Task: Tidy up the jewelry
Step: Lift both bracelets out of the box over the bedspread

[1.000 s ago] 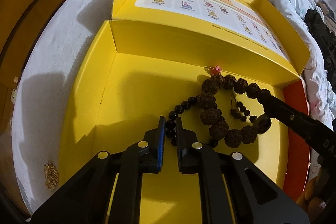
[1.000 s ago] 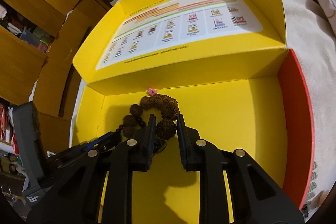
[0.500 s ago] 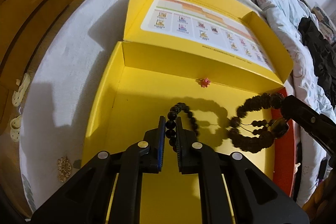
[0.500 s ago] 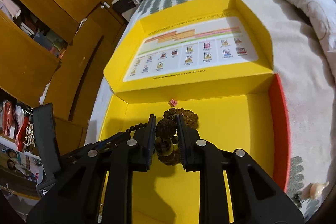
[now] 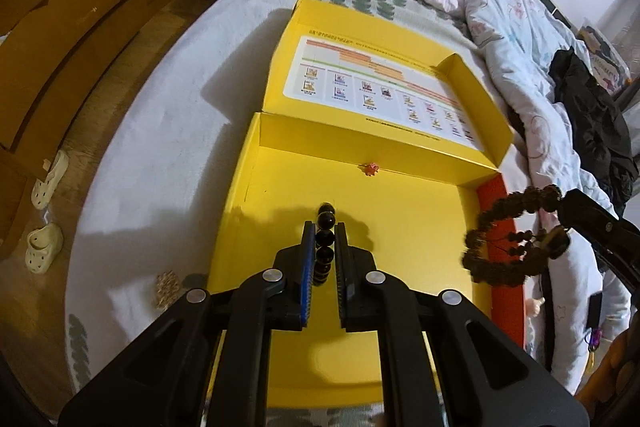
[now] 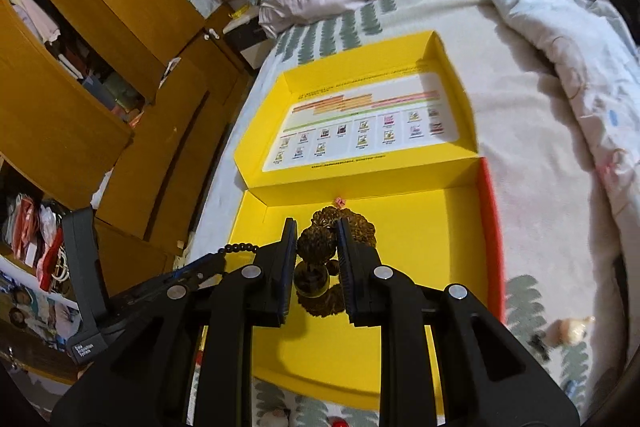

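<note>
the left gripper [image 5: 323,241] sits low at centre frame in its own view, its jaws pinched tight on a strand of smooth black beads [image 5: 325,245] that runs lengthwise between the pads, a few beads poking out past the tips. the right gripper [image 6: 317,245] is clamped on a bracelet of rough brown seed beads [image 6: 320,243], with one glossy round bead hanging just under the pads; in the left view that same loop dangles free at the right edge of the frame.

both pieces hang in the air above the yellow box [image 5: 400,227], whose floor is bare but for a tiny pink charm [image 5: 371,169] against the far wall. the lid [image 6: 360,83] lies folded back in the upper middle, its printed chart facing up. the box rests on a bed [image 5: 160,147]; a small gold ornament [image 5: 167,287] lies on the sheet just beside the box, lower left of the left view.

the risks, as i judge them: the black beads are round and slick, so the strand could roll out of the pinch if the gripper tilts. the brown loop is heavy and swinging, held at one spot, and a jolt could tug it loose. anything dropped outside the box could sink into the bedding folds. the two strands may also tangle if brought close.
</note>
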`<state>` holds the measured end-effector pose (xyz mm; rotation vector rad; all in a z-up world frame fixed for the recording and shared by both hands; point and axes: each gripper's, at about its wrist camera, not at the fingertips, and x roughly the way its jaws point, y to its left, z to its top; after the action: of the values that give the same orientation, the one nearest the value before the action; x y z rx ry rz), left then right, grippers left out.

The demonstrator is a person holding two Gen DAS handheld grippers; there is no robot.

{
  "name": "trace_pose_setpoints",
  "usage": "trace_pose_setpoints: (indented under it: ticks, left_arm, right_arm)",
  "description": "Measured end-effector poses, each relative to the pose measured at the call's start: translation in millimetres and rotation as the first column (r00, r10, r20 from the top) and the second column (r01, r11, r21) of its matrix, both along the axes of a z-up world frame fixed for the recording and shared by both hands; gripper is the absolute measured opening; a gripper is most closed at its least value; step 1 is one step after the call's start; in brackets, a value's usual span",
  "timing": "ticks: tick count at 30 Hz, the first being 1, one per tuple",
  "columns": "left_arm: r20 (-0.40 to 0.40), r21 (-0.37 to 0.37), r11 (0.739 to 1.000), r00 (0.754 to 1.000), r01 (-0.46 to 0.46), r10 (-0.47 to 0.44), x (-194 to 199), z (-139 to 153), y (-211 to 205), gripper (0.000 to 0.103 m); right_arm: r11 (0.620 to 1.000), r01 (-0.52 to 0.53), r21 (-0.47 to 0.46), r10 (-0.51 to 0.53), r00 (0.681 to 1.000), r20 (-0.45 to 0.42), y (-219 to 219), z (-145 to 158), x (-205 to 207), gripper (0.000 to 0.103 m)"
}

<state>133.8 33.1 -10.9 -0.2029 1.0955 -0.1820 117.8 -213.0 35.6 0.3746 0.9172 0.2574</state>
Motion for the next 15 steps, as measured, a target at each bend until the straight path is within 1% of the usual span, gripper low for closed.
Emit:
trace_pose_setpoints:
  ticks: [3, 6, 8, 12, 14, 15]
  left_arm:
    - [0.017, -0.005, 1.0, 1.0, 0.006, -0.005, -14.5, 9.8, 2.8, 0.009]
    - [0.022, -0.026, 1.0, 1.0, 0.004, -0.003, -33.0, 17.6, 7.3, 0.009]
    - [0.024, -0.025, 1.0, 1.0, 0.006, -0.006, -45.6, 20.5, 6.9, 0.009]
    - [0.049, -0.023, 0.999, 0.998, 0.042, -0.041, -77.0, 34.6, 1.0, 0.009]
    - [0.073, -0.021, 0.998, 0.995, 0.066, -0.065, -92.9, 42.4, -3.7, 0.009]
    - [0.088, -0.006, 0.996, 0.993, 0.085, -0.084, -103.6, 46.8, -8.6, 0.009]
  right_arm:
    - [1.0, 0.012, 0.002, -0.012, 1.0, 0.021, -6.8, 13.8, -20.0, 0.021]
    - [1.0, 0.027, -0.001, -0.027, 0.999, 0.038, -16.2, 25.2, -44.1, 0.021]
    - [0.999, 0.039, -0.016, -0.038, 0.999, 0.039, -23.5, 30.6, -62.0, 0.021]
    - [0.997, 0.074, -0.028, -0.072, 0.996, 0.058, -43.1, 38.7, -100.1, 0.021]
    - [0.996, 0.086, -0.036, -0.084, 0.995, 0.053, -51.7, 39.1, -113.6, 0.021]
    - [0.995, 0.101, -0.028, -0.099, 0.993, 0.057, -60.5, 38.3, -124.9, 0.021]
